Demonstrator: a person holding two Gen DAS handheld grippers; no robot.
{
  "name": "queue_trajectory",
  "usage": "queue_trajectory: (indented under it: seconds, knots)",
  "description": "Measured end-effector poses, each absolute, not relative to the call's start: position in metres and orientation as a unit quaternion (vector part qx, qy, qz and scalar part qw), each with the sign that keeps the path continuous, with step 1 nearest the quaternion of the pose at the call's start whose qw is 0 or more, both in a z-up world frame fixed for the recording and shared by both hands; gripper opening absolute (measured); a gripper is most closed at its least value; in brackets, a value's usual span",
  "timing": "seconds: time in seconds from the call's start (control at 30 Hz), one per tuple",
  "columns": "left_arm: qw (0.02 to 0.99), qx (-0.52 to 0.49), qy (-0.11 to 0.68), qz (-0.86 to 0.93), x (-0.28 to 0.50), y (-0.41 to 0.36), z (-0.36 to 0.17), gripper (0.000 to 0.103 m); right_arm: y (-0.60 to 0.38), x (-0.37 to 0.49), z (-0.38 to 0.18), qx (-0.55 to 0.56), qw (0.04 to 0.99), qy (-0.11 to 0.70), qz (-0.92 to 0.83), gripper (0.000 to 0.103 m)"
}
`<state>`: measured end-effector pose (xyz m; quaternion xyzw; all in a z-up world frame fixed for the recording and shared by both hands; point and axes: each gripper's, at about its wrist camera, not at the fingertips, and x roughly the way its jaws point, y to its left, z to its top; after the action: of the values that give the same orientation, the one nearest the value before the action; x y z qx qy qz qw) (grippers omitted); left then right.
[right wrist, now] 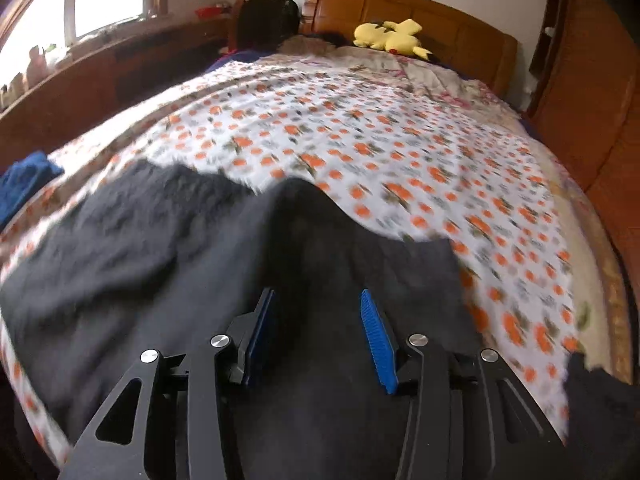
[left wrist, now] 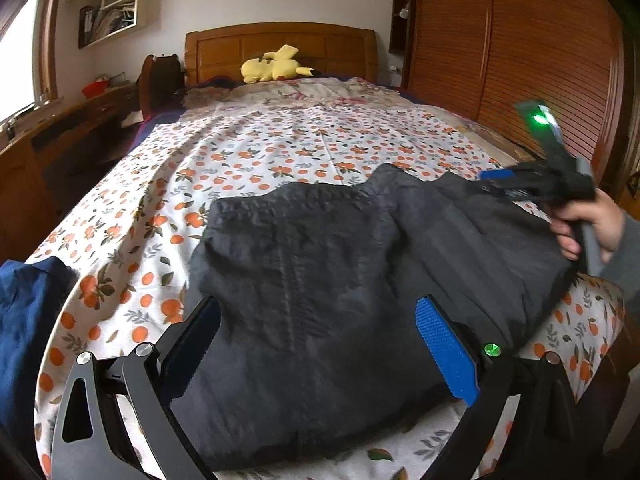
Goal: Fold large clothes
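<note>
Orange-printed bedding is covering the bed, and a dark garment is lying spread across its near end. Left hand-held gripper is hovering over it, jaws wide. Right hand-held gripper is standing partly parted above the cloth, gripping nothing.

Yellow plush toy — wooden headboard
</note>
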<state>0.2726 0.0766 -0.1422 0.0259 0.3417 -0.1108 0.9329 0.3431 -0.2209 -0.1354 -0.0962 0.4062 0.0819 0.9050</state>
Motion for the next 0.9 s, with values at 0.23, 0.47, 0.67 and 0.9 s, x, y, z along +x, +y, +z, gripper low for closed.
queue_trajectory:
  seconds: [0.23,0.47,0.67,0.9]
  knots:
    - [0.927,0.032,0.352,-0.123,0.263,0.057,-0.149,0.099,-0.292,0.278,-0.136,-0.070,0.909,0.411,0.022,0.064]
    - [0.924,0.040,0.356,-0.133,0.252,0.036,-0.152,0.099,-0.337,0.245,-0.154,0.002,0.901,0.434,0.003,0.064]
    - [0.921,0.048,0.361,-0.137,0.246,0.024,-0.153,0.099,-0.342,0.237,-0.167,0.055,0.893,0.447,0.024,0.064]
    - [0.920,0.050,0.363,-0.140,0.240,0.012,-0.152,0.099,-0.332,0.233,-0.180,0.078,0.883,0.456,0.073,0.021]
